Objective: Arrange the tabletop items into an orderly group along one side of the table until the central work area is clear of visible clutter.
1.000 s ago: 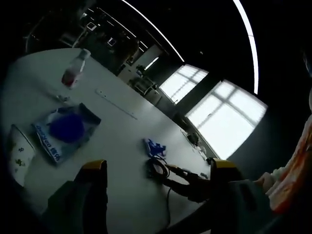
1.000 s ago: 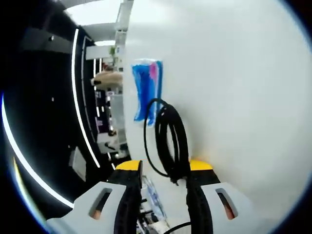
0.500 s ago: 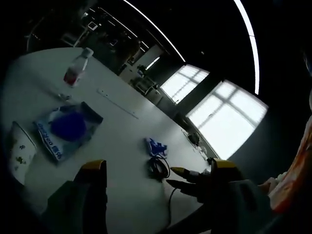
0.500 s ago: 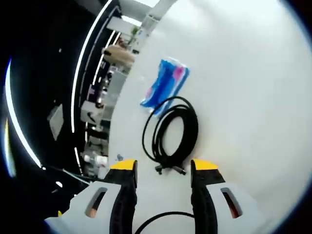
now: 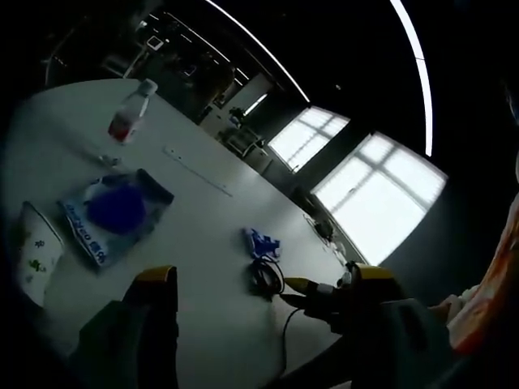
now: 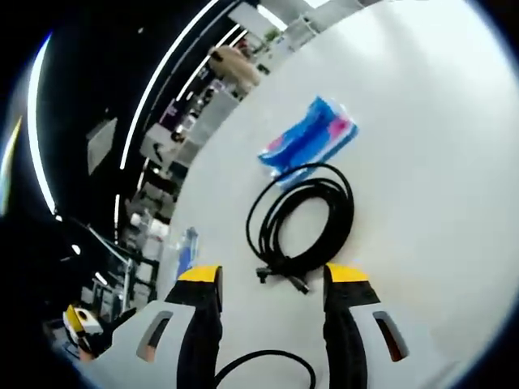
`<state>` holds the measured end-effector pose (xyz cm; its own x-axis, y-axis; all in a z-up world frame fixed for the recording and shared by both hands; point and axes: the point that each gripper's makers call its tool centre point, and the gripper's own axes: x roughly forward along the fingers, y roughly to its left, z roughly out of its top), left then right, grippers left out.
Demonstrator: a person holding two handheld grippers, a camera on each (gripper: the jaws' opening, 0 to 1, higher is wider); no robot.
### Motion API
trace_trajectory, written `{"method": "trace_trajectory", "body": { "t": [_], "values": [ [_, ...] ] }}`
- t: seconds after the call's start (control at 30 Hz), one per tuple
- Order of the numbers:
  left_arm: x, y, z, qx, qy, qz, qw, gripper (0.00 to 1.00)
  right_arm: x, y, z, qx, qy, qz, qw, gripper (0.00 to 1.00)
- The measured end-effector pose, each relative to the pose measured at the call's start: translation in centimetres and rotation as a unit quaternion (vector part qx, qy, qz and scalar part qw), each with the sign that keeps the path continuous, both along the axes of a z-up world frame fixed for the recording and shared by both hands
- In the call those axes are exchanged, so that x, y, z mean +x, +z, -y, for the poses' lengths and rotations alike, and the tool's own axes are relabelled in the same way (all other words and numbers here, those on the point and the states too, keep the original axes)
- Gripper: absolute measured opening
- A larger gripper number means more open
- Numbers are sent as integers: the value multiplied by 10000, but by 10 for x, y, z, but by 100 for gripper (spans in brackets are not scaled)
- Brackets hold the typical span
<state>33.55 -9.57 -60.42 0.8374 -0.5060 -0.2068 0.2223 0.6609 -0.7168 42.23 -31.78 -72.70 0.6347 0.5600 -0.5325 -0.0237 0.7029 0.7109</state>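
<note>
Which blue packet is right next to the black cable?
The small blue-and-pink packet, touching the coiled black cable. The bigger blue bag lies far off, near the paper cup.

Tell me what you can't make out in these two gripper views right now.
- Left gripper view: print on the blue packet is too small and dim to read.
- Left gripper view: the paper cup is cut by the dark rim.
- Right gripper view: the black cable covers the blue wrapper's near edge.

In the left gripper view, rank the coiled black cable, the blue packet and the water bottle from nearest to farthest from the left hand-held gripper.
1. Coiled black cable: just ahead, between the open jaws of the left hand-held gripper.
2. Blue packet: mid-table, off to the left.
3. Water bottle: far end of the white table, upper left.
</note>
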Motion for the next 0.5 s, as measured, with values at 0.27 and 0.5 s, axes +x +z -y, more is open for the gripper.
{"method": "trace_trajectory", "body": {
  "t": [0.27,0.5],
  "values": [
    [1,0,-2,12,7,-8,10000,90,-4,2,-1,107,11,19,9999,48],
    [1,-3,-4,113,-9,-24,9999,89,-16,3,-6,-293,491,297,9979,39]
  ]
}}
